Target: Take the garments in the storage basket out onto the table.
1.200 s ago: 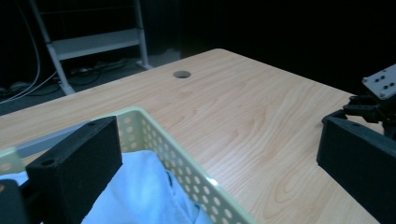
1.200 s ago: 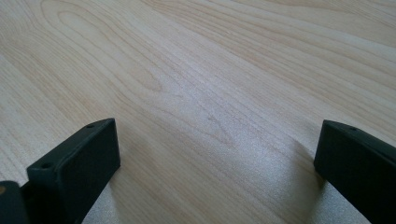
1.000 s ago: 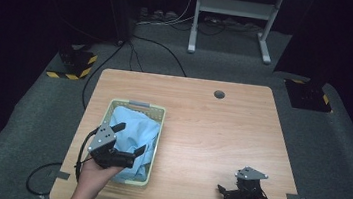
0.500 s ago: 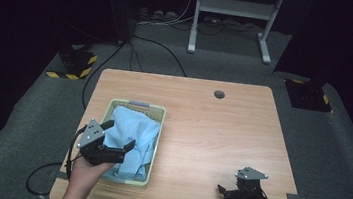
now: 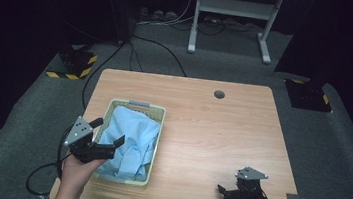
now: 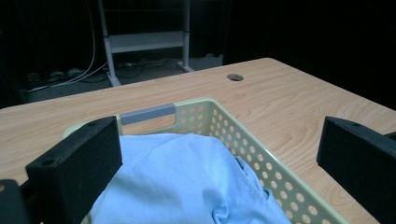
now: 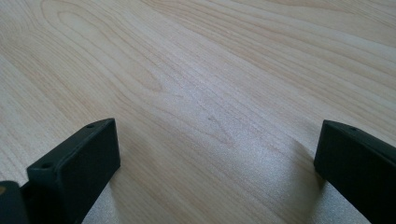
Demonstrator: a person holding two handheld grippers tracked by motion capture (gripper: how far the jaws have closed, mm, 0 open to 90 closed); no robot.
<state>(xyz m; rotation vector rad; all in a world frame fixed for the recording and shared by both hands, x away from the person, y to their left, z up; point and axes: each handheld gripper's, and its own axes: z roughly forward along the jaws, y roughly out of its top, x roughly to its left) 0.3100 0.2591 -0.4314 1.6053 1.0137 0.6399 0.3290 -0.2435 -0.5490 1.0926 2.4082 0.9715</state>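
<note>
My left gripper [image 5: 107,134] has its jaws spread wide, nothing between them, and it hovers at the near left corner of the basket [image 5: 159,111]. Along those jaws I look straight over the light blue cloth [image 6: 187,182], which is heaped in the basket and bulges above the perforated rim [image 6: 261,161]. One jaw sits over the basket's left edge, the other reaches in over the cloth; whether either touches the fabric I cannot tell. From above, the cloth [image 5: 132,137] fills nearly the whole basket, crumpled, with folds running toward the near end. The basket is pale yellow-green, dotted with holes, with a grey handle strip [image 6: 148,113] on its far wall.

My right gripper [image 5: 222,191] rests low at the near right part of the table [image 5: 221,135], well apart from the basket. Its jaws are spread wide too, with bare wood grain between them and nothing held.

Farther out, a round cable hole [image 5: 219,94] sits near the table's far edge. Beyond the table, a white metal stand [image 5: 235,8] rises from the dark floor.
</note>
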